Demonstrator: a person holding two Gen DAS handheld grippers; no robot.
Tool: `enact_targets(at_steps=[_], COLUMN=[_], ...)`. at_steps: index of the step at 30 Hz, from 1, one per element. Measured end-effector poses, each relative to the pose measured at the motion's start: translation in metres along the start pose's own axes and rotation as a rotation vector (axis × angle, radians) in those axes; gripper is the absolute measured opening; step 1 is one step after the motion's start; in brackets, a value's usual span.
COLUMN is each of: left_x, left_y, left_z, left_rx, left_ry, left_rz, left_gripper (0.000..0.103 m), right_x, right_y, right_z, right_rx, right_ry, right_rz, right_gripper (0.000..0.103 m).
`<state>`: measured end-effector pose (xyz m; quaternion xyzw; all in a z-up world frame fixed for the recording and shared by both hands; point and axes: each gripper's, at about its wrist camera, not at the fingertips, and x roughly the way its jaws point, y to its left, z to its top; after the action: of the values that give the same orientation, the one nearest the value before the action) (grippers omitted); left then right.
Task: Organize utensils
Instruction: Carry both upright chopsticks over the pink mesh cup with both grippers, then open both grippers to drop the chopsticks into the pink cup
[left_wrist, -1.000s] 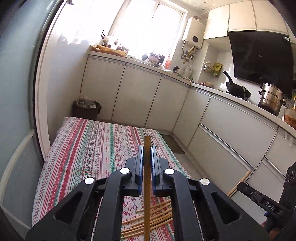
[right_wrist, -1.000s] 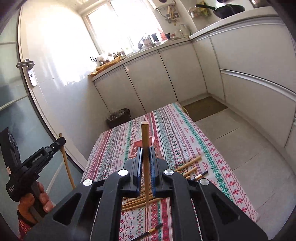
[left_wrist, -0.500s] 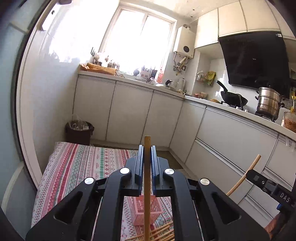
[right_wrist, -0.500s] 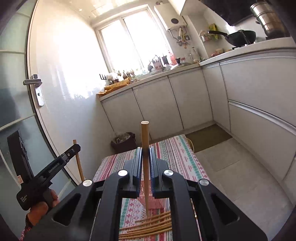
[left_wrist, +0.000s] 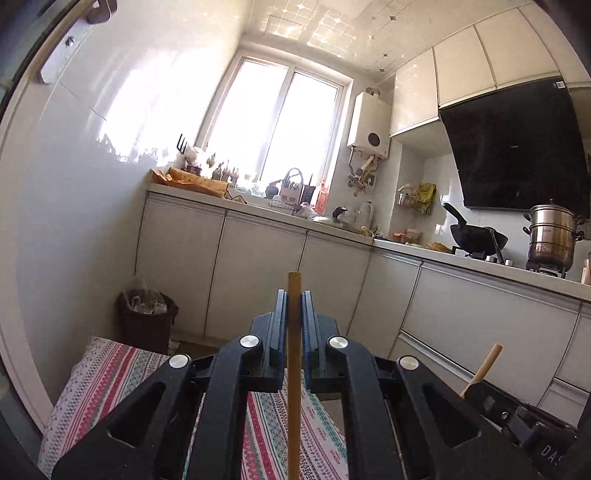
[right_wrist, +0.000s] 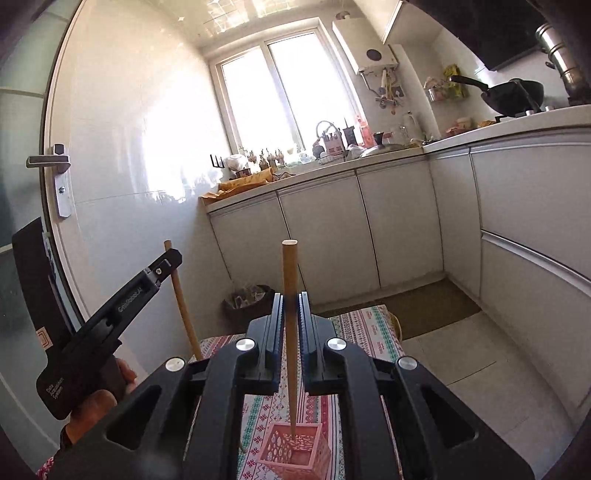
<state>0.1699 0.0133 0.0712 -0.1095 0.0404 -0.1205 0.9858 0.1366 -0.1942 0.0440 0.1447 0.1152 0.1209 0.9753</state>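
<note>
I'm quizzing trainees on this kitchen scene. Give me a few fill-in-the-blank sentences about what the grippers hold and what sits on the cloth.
1. Each gripper is shut on a wooden ____.
2. The right gripper holds its stick above a ____ basket.
3. The basket stands on a ____ cloth.
4. The left gripper holds its stick ____.

Missing: chopstick; pink; striped; upright

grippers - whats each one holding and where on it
Each holds one wooden chopstick upright: the left gripper clamps its chopstick near the top end, the right gripper clamps its chopstick below the top.

black plastic gripper (right_wrist: 291, 314) | blue-lined jaws | silver screws | white lettering
</note>
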Motion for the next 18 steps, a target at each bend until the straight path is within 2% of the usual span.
enact_targets(at_steps=[4, 9, 15, 18], left_x=[0.023, 0.031, 0.020, 0.010], left_y=[0.007, 0.024, 0.029, 0.027], left_z=[-0.027, -0.053, -0.045, -0.037], left_rx=[-0.008, -0.057, -0.075, -0.070], left_ry=[0.038, 0.093, 0.094, 0.090], left_rz=[0.000, -0.008, -0.014, -0.011], left_gripper=[0.006, 0.008, 0.013, 0.020], right_x=[0.026, 0.038, 0.038, 0.029], right_y=[-0.006, -0.011, -0.017, -0.017], right_z=[-0.019, -0.038, -0.036, -0.032], right_rx=[0.013, 0.023, 0.046, 0.054], right_ry=[0.029, 0.051, 0.061, 0.041], right_rz=[0.004, 0.012, 0.001, -0.002], right_gripper=[0.008, 0.008, 0.008, 0.011])
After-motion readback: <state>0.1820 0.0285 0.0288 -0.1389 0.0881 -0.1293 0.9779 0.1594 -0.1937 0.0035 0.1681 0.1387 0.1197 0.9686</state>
